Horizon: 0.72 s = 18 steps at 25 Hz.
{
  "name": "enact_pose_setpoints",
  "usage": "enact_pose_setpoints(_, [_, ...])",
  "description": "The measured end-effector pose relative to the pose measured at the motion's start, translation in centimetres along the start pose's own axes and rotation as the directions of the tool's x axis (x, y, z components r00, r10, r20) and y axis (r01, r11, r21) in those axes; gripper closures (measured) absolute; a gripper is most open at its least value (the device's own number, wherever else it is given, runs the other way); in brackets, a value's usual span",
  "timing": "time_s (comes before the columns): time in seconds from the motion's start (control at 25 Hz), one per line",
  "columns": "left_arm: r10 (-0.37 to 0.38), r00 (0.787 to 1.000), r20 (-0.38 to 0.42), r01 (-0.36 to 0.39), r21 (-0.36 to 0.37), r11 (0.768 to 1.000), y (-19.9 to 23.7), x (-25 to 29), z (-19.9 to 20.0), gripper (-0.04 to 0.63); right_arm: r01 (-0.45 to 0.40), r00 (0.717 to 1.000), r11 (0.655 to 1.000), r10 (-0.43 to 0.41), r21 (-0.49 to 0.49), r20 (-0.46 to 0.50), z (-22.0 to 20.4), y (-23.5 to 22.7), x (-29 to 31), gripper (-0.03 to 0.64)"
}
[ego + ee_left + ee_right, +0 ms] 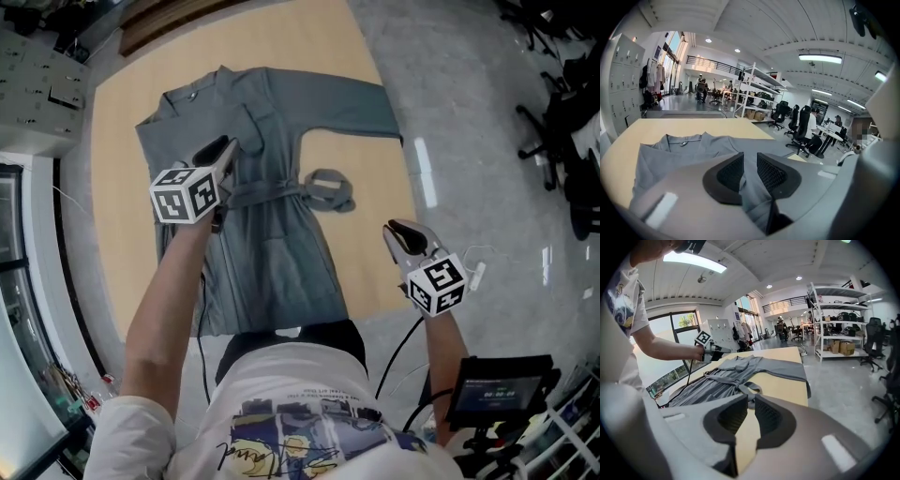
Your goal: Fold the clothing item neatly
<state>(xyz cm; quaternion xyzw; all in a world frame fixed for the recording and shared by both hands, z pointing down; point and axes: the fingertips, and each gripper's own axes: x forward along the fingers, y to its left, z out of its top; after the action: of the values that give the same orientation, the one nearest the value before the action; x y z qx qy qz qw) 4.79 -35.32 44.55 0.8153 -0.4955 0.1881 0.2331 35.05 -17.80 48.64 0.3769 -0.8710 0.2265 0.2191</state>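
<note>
A grey robe-like garment [272, 141] lies spread on the wooden table [347, 56], collar at the far end, one sleeve [361, 108] stretched to the right. Its belt ends in a loop [328, 187] on bare wood. My left gripper [225, 148] hovers low over the garment's chest. In the left gripper view its jaws [750, 164] stand slightly apart, with a loose fold of the grey cloth [684, 150] rising between them. My right gripper [398, 230] is at the table's right front corner, off the cloth. Its jaws [751, 406] are almost together, with only bare table [787, 385] behind them.
Grey floor runs along the table's right side, with office chairs [562, 122] beyond. A small screen on a stand [502, 389] sits by my right arm. Metal shelving [839, 324] stands across the room. A black cable [200, 328] hangs from the left gripper.
</note>
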Motion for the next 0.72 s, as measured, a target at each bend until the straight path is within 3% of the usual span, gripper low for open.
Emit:
enact_pose_setpoints(0.4, [-0.043, 0.999, -0.016, 0.044, 0.059, 0.997, -4.0, -4.6, -2.0, 0.499, 0.078, 0.997, 0.996, -0.078, 0.044, 0.014, 1.9, -7.1, 2.3, 0.581])
enact_pose_setpoints(0.72, [-0.097, 0.995, -0.028, 0.098, 0.034, 0.995, -7.3, -6.5, -3.8, 0.499, 0.125, 0.989, 0.98, -0.136, 0.152, 0.059, 3.7, -13.7, 5.0, 0.54])
